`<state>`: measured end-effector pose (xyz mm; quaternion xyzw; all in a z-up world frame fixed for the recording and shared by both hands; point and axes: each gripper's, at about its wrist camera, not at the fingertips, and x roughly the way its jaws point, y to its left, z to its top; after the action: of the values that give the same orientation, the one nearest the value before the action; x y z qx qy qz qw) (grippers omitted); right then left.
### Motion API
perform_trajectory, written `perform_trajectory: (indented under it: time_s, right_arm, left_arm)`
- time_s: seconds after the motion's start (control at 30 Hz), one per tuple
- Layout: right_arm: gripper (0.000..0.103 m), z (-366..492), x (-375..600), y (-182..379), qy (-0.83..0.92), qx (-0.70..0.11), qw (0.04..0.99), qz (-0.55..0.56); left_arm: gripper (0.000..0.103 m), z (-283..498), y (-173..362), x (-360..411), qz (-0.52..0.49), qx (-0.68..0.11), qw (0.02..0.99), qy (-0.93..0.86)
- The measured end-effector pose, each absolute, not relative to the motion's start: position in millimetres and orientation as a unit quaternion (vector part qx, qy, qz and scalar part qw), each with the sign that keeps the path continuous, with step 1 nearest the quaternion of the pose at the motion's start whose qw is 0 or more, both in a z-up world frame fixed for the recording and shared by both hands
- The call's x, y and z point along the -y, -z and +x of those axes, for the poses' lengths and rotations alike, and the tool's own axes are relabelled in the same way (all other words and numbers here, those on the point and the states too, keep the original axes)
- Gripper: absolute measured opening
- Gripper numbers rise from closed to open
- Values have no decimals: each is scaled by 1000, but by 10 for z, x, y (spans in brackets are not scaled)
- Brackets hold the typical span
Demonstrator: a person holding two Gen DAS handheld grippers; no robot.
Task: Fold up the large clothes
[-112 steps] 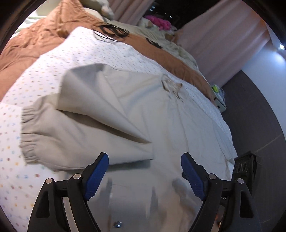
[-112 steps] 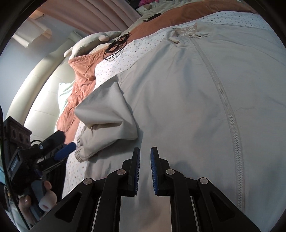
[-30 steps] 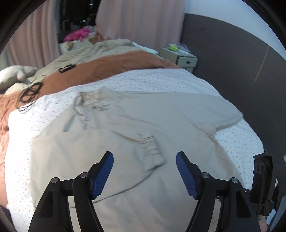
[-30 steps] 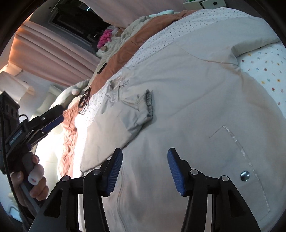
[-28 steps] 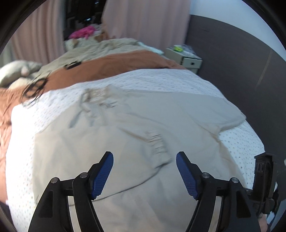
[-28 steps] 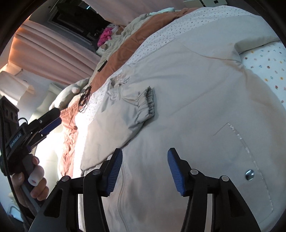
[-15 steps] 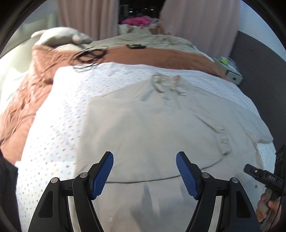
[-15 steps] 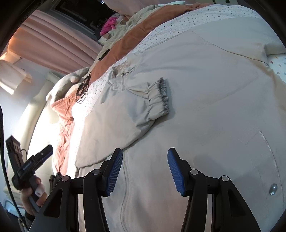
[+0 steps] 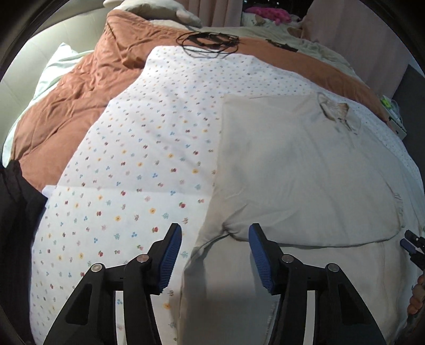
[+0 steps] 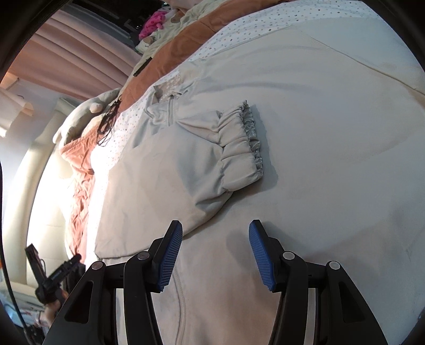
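Two claws in view, both parted and gripping nothing. Left claw [image 9: 215,254] hangs over the jacket's [image 9: 305,169] left edge, where the folded-over sleeve meets the lower body; its jaws have just been closing but the blue pads [image 9: 170,254] aren't pressing the cloth, so it's released. Right claw [image 10: 215,254] sits above the jacket's [image 10: 318,132] front, zipper line [image 10: 182,300] running just left of centre between its fingers, pads clear of the fabric. Beige jacket lies flat on the bed, on a white flower-print sheet [image 9: 132,172]. One sleeve is folded across the chest, its gathered cuff [image 10: 247,143] lying near the middle of the body in the right wrist view. Collar [image 9: 334,111] is at the far end, opened out. Each claw shows up at the edge of the other's camera, with a person's fingers on the handle. Beyond the sheet: a rust-brown blanket [image 9: 79,93], a tangle of black cable [image 9: 207,42] on it, a pale pillow [image 9: 53,69] to the left. Farther back, pink curtains [image 10: 66,58] and something bright pink [image 10: 154,24], too small to tell what.
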<state>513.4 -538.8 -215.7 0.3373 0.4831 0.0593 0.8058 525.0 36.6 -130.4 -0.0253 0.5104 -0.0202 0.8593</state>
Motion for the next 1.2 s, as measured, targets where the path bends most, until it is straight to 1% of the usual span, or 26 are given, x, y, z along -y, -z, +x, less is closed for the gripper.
perform_trajectory:
  time_s: [0.13, 0.17, 0.2, 0.23, 0.27, 0.4, 0.53, 0.77, 0.83, 0.9, 0.97, 1.0, 1.07, 1.13, 1.2]
  right_arm:
    - [52, 5263, 5393, 2237, -55, -486, 805, 336]
    - [49, 5294, 5394, 2254, -54, -487, 805, 335]
    - [42, 5337, 5400, 2276, -51, -488, 805, 333]
    - [38, 5372, 5409, 2288, -49, -488, 806, 331]
    - [31, 5413, 5421, 2305, -48, -487, 807, 330]
    - [17, 5560, 5430, 2342, -53, -486, 809, 326]
    - [16, 5696, 5419, 2354, -50, -486, 814, 315]
    - [16, 5893, 5334, 2310, -56, -504, 813, 285]
    - [18, 5889, 5306, 2278, -64, -513, 813, 268]
    - [26, 5840, 5316, 2217, -66, -513, 817, 257]
    - [47, 5781, 5362, 2143, -62, -507, 822, 253]
    - [53, 5724, 5419, 2081, -61, -499, 826, 255]
    - [56, 5648, 5508, 1991, -64, -489, 830, 260]
    - [56, 5566, 5611, 1893, -60, -482, 835, 259]
    - [57, 5465, 5723, 1791, -53, -476, 840, 254]
  left_arm:
    - [40, 5316, 1568, -408, -21, -532, 846, 16]
    - [36, 5332, 1631, -405, -18, -537, 843, 15]
    - [31, 5328, 1683, -397, -15, -540, 841, 13]
    - [29, 5344, 1742, -403, -15, -545, 839, 11]
    - [26, 5357, 1779, -406, -18, -546, 837, 13]
    - [25, 5382, 1811, -382, -11, -534, 845, 13]
    - [24, 5401, 1808, -354, 5, -532, 847, 10]
    - [24, 5379, 1798, -441, -6, -532, 847, -10]
    - [24, 5362, 1783, -457, -9, -534, 846, -17]
    - [24, 5351, 1764, -453, -18, -538, 843, -20]
    - [24, 5329, 1714, -430, -26, -541, 841, -14]
    - [24, 5312, 1664, -407, -28, -539, 842, -10]
    - [26, 5280, 1546, -365, -31, -531, 847, -3]
    - [35, 5244, 1421, -306, -37, -521, 852, 5]
    - [60, 5199, 1292, -228, -39, -509, 860, 18]
